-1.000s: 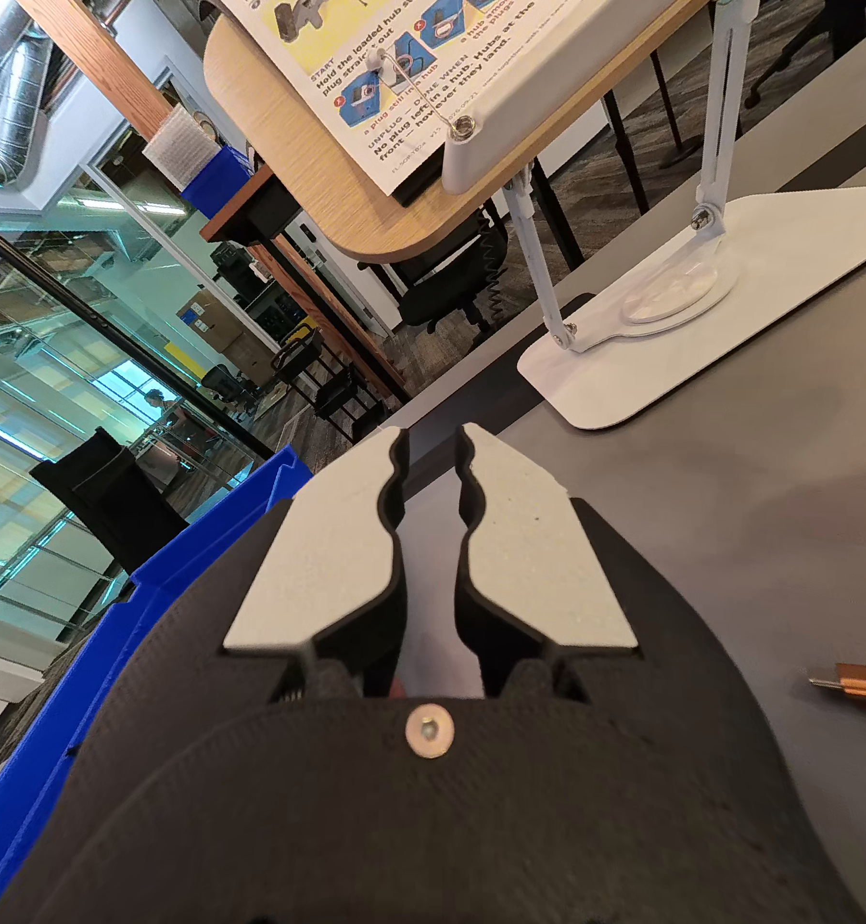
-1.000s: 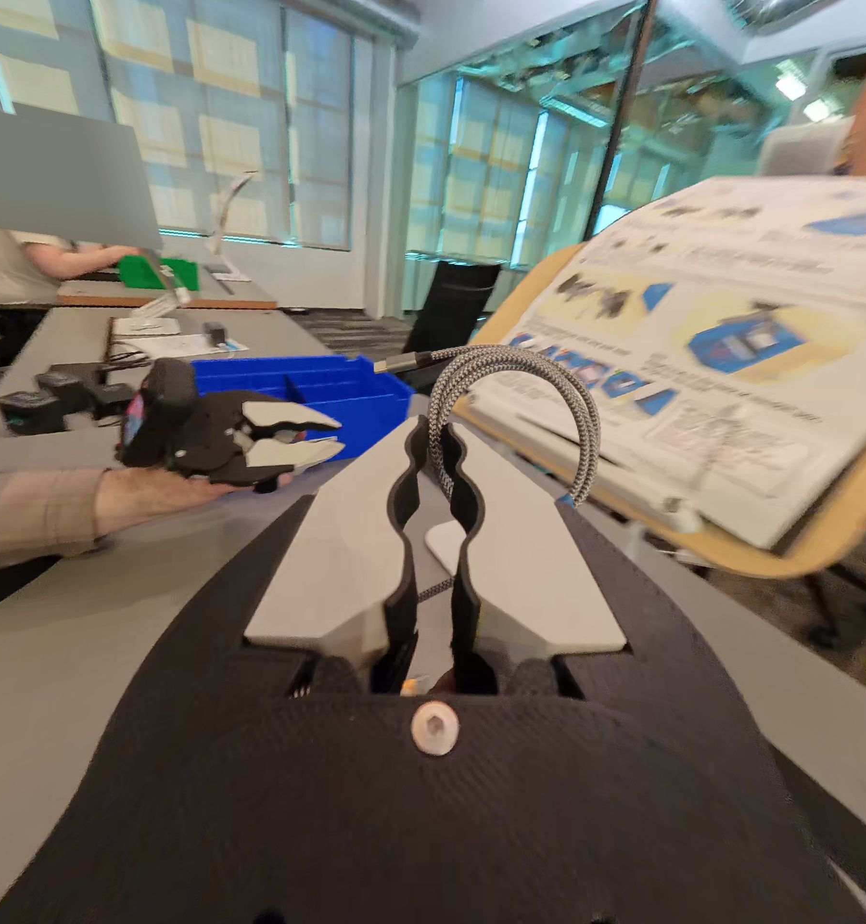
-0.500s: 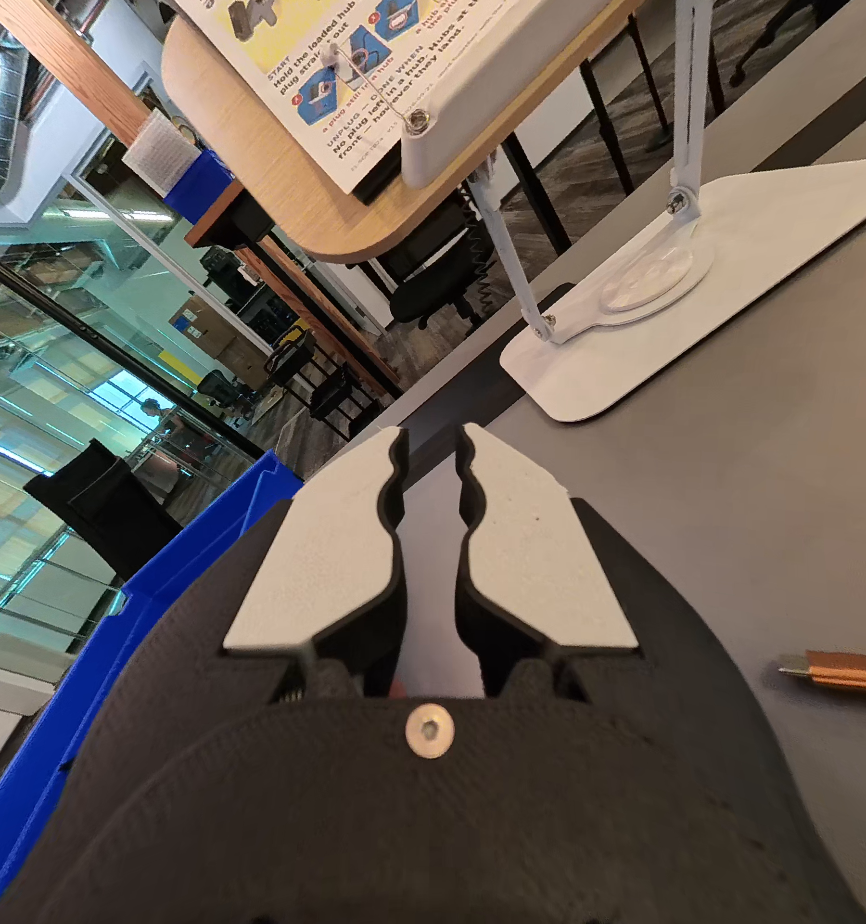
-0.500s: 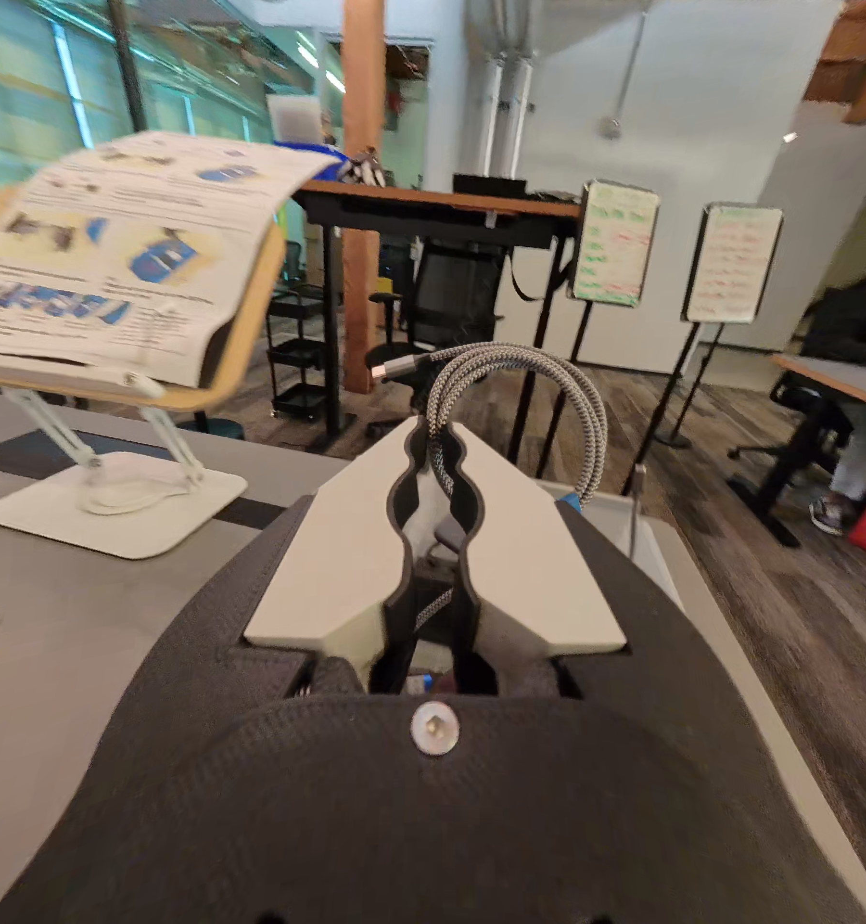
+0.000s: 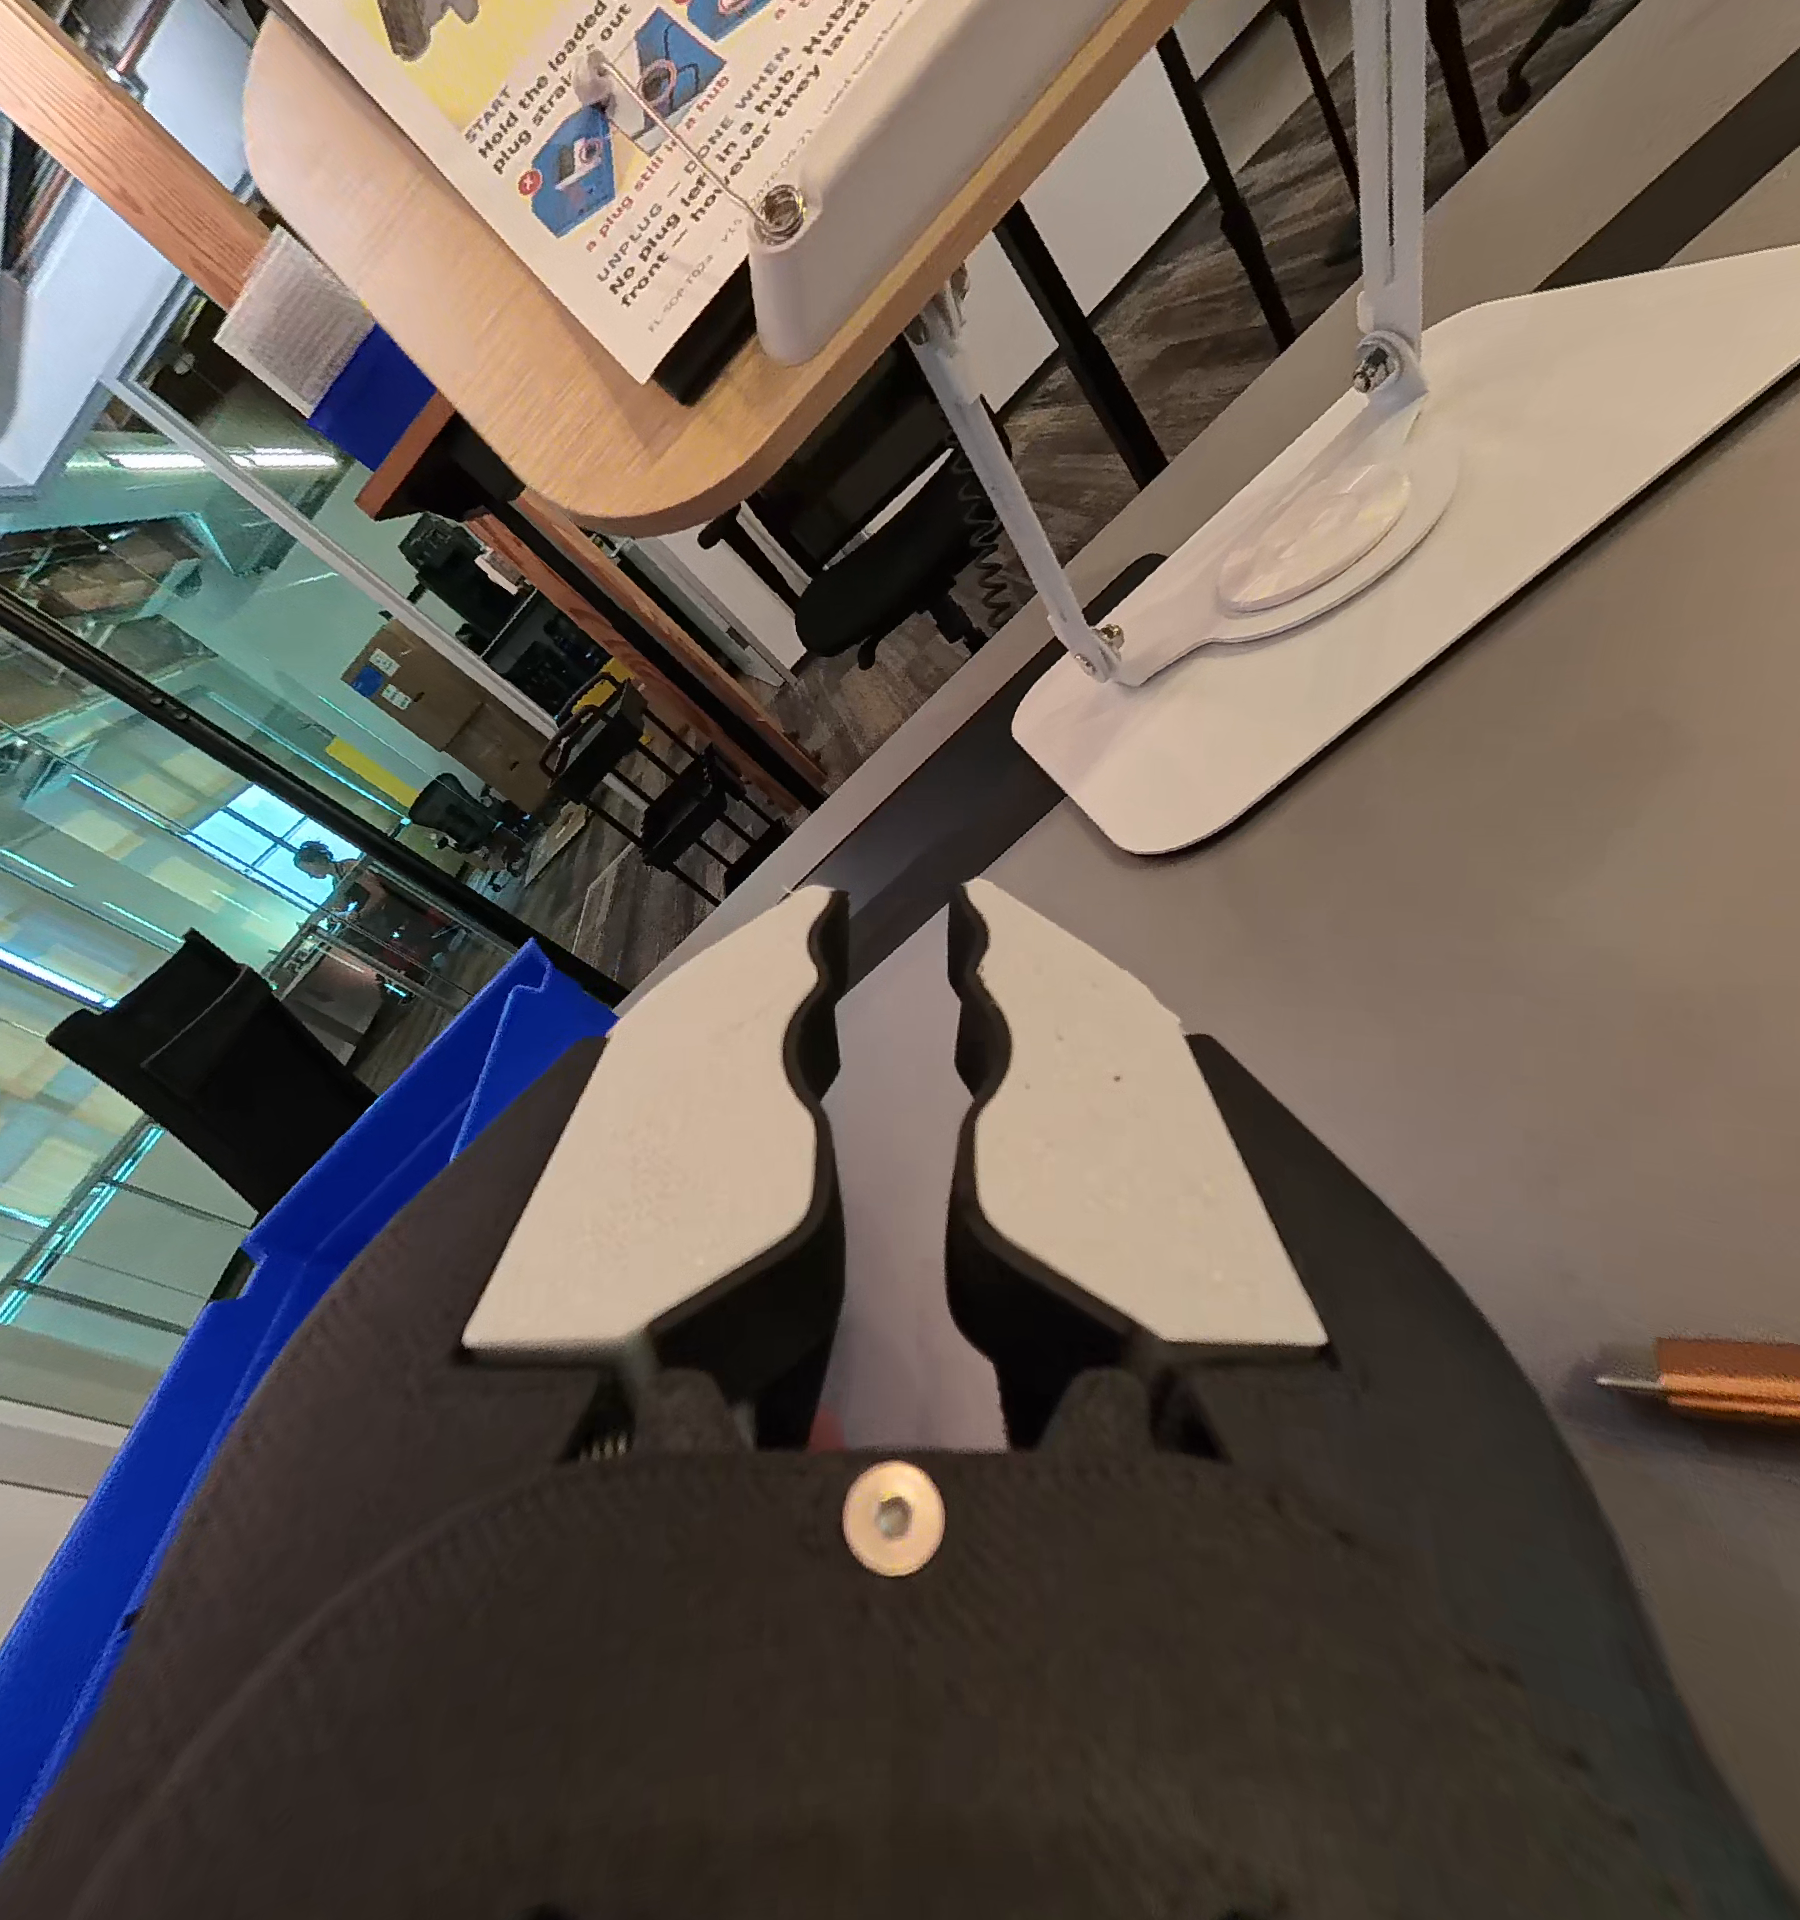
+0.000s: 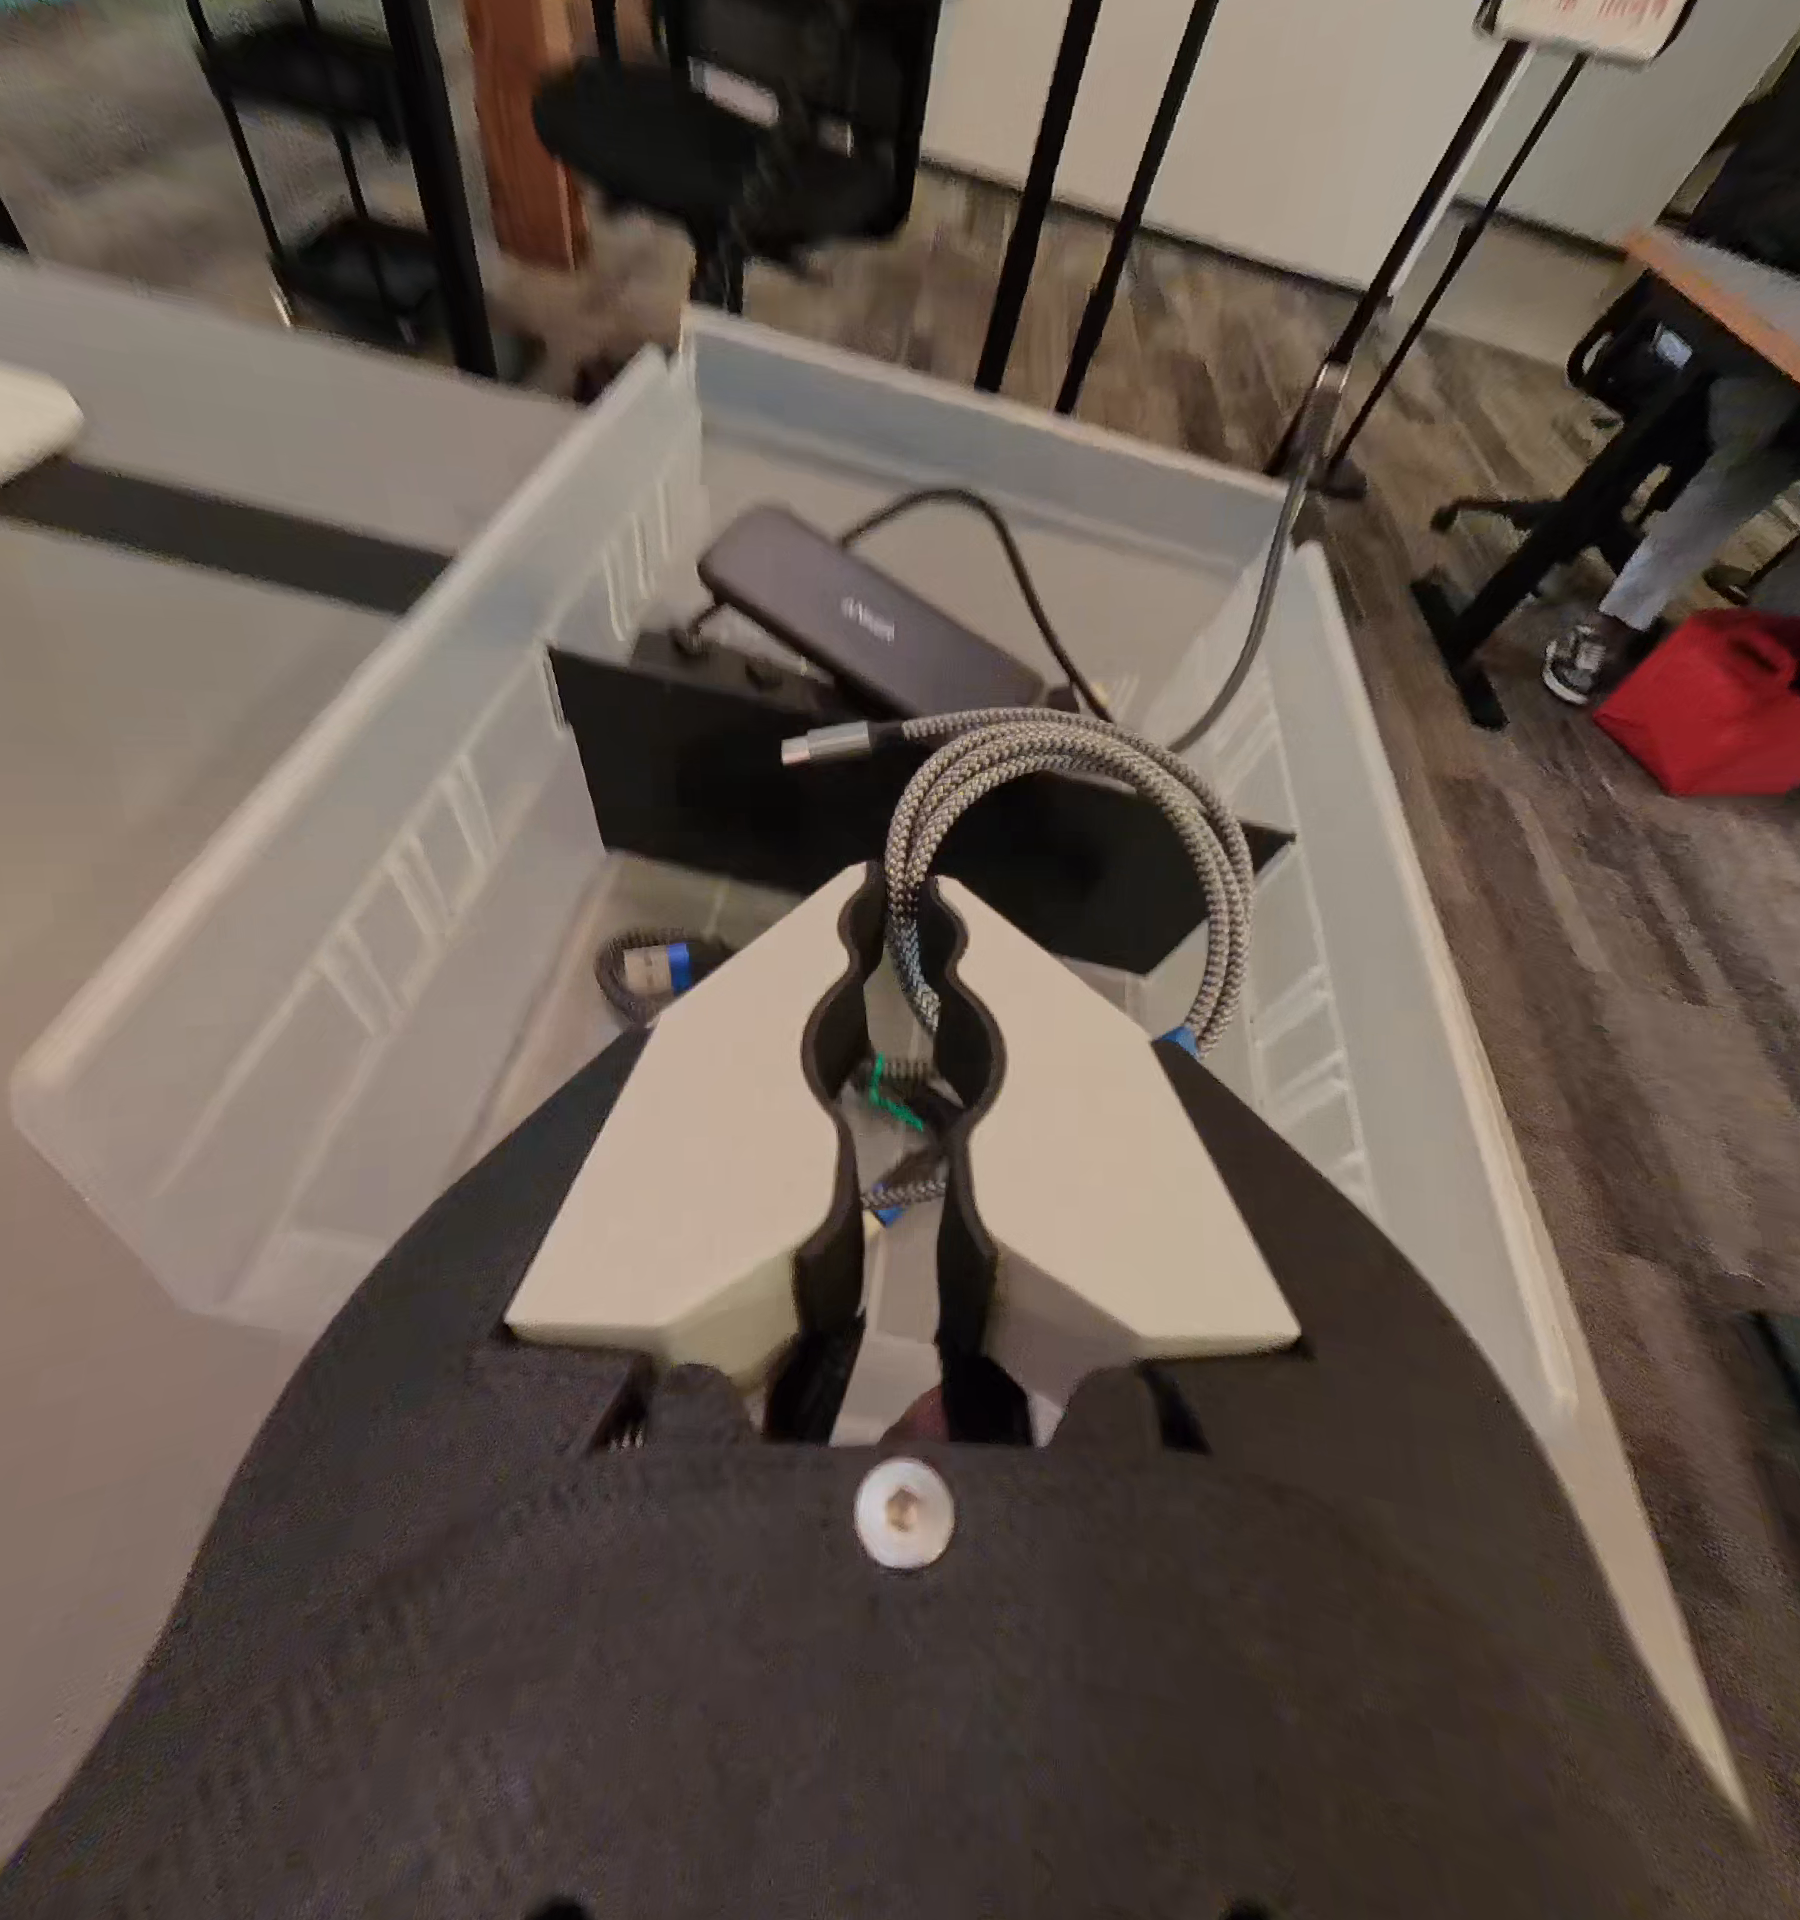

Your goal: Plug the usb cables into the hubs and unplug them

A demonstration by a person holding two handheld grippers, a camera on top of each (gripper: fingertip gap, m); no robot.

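1. My right tongs [image 6: 901, 914] pinch a coiled braided cable [image 6: 1083, 790] above a clear bin [image 6: 283, 935]; its plug juts left.
2. In the bin lie a dark hub [image 6: 865, 623], a black divider [image 6: 730, 769] and more cables [image 6: 647, 966], blurred, perhaps taped.
3. My left tongs [image 5: 896, 935] hold nothing, slightly parted over the desk [image 5: 1498, 1091].
4. Around them: a blue bin [image 5: 252, 1351], a white stand [image 5: 1395, 540], a copper plug [image 5: 1748, 1392].

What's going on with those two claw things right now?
Right gripper shut on braided cable, above clear bin holding hub. Left gripper open, empty. Nothing blocking.
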